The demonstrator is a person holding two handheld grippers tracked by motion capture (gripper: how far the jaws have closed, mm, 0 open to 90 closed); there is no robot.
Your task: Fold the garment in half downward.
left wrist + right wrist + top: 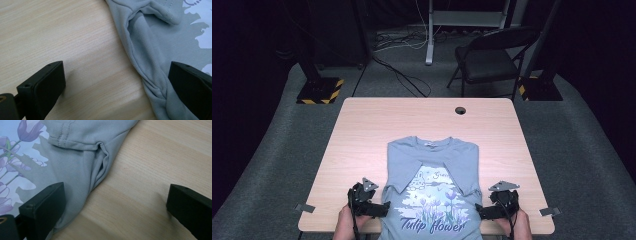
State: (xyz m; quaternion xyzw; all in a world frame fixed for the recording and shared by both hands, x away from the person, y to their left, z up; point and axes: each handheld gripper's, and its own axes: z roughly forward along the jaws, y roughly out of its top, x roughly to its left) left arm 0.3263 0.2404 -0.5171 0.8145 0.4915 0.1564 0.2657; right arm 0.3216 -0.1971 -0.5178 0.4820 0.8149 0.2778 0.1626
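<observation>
Our left tongs [384,208] and right tongs [480,212] gape wide, straddling the shirt's [432,175] near side edges on the counter [362,130].

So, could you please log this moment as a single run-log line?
left gripper: open, straddling T-shirt left edge | right gripper: open, straddling right edge | T-shirt: sleeves folded in, on table

free: bare table [362,130] left, right, beyond — obstacle: T-shirt [432,165] spread at centre-front
</observation>
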